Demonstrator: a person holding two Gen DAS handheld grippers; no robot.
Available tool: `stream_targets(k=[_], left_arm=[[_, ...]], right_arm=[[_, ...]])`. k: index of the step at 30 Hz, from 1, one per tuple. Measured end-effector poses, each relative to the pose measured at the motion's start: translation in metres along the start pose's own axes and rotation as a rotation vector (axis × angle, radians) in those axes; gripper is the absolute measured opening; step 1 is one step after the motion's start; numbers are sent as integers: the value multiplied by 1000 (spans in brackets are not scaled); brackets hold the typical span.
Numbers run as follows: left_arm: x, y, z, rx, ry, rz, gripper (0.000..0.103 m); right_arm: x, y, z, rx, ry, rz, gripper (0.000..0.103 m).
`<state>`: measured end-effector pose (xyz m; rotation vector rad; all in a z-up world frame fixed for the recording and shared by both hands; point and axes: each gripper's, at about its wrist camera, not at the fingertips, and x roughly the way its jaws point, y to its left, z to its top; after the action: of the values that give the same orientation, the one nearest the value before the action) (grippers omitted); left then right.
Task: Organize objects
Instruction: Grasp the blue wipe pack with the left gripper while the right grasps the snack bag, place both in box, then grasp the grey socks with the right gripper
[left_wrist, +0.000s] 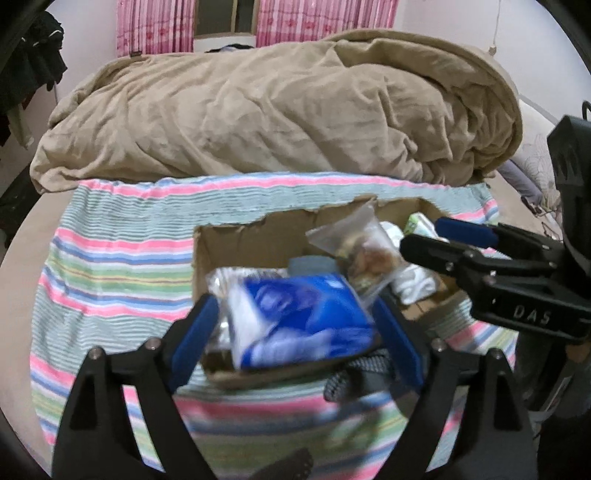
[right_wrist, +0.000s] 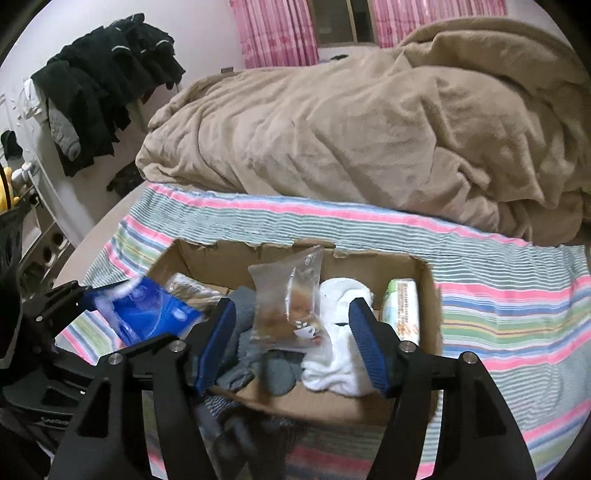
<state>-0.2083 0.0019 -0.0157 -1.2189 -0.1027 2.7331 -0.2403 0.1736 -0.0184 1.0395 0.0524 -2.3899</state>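
Two drops in hand — left hand-held gripper (left_wrist: 295, 321) spread around blurred blue-white plastic packet (left_wrist: 295, 321), right hand-held gripper (right_wrist: 291, 339) spread around clear zip bag (right_wrist: 291, 306), neither pinched, over torn brown cardboard box (right_wrist: 207, 254); next, withdraw clear.

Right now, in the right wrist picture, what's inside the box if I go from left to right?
Blue packet → grey cloth → clear bag of snacks → white socks → green and white pack by the box's right wall.
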Motion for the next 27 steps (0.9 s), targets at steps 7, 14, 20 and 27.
stream_targets(k=[7,14,20,27], left_arm=[[-34,-6,-8,-6,-33,-8,94],[-68,-15,-22,-6,-50,-2,94],[-85,-19,-42,-22,-41,2,94],[-90,-19,-68,-49,-16,5,94]], right_arm=[[-34,11,-9,-2,-22,-7,67],[-64,20,-24,0,-38,-9,67],[-80,26,-40,2,-40,-7,67],[-81,27,-62,11,-16,-2,67]])
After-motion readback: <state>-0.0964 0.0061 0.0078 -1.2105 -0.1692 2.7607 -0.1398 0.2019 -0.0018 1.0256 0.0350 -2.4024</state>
